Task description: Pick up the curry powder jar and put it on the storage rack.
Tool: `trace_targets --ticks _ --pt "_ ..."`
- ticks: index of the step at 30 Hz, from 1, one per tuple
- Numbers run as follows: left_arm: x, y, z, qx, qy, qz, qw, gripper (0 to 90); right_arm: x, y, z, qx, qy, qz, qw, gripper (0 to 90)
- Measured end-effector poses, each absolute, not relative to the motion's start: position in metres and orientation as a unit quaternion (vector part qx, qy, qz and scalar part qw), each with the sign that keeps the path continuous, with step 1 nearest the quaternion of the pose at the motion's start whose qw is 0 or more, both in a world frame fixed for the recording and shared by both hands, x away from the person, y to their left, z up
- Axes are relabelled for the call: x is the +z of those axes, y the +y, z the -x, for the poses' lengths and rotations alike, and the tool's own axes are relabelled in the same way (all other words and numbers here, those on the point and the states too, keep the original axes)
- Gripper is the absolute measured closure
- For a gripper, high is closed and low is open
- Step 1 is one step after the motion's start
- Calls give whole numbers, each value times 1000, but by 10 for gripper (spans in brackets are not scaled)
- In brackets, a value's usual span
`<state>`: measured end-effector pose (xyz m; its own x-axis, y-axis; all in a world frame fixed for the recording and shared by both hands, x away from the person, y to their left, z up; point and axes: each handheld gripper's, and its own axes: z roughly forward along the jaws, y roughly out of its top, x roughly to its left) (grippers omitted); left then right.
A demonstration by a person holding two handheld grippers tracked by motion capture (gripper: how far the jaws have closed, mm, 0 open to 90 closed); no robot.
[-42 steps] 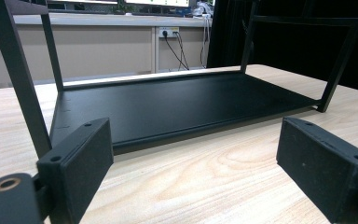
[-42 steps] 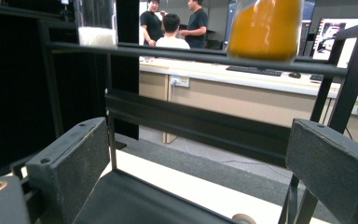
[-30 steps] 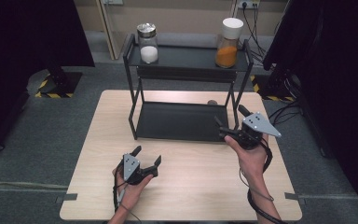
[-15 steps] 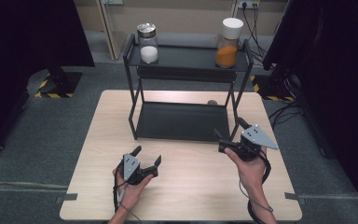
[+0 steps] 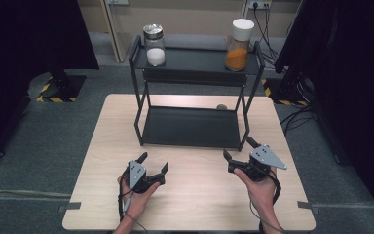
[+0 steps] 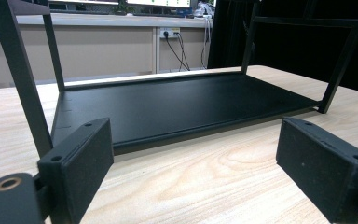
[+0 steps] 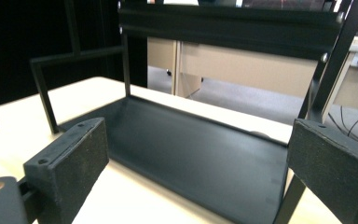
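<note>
Right gripper has drawn back from the front right leg of the rack toward the near bench edge and dropped lower over the last second. Left gripper is where it was, parked near the front edge.

Scene: black two-shelf rack stands mid-bench. On its top shelf, a glass jar of white grains with a metal lid at the left end, and a tall jar of orange powder with a white cap at the right end. Both upright, well apart. Lower shelf bare. A small dark thing sits on the bench behind the rack; too small to tell what.

Progress, as judged: both jars look shelved and neither hand holds anything, so the placing appears finished, or else not begun. Nothing on the bench in front of the rack waits to be moved. What is left, if anything, cannot be read from here.

Fingers: left fingers spread wide, empty, aimed at the rack's lower shelf, hovering just above the wood. Right fingers likewise spread wide, grasping nothing, pointed at the lower shelf from the right front corner, just beside the rack leg but not touching it.
</note>
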<state>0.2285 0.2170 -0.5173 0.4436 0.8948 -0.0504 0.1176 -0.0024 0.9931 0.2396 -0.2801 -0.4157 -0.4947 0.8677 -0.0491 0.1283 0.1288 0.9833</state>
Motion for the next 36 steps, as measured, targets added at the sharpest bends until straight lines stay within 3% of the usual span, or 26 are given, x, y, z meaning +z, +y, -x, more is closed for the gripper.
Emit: trace_targets --ticks 23,36 --pt "-518 216 -228 338 406 -622 577 106 -476 -291 -219 519 681 -409 314 56" --pt "-518 216 -228 339 405 -622 578 106 -485 -289 -215 514 688 -407 312 56"
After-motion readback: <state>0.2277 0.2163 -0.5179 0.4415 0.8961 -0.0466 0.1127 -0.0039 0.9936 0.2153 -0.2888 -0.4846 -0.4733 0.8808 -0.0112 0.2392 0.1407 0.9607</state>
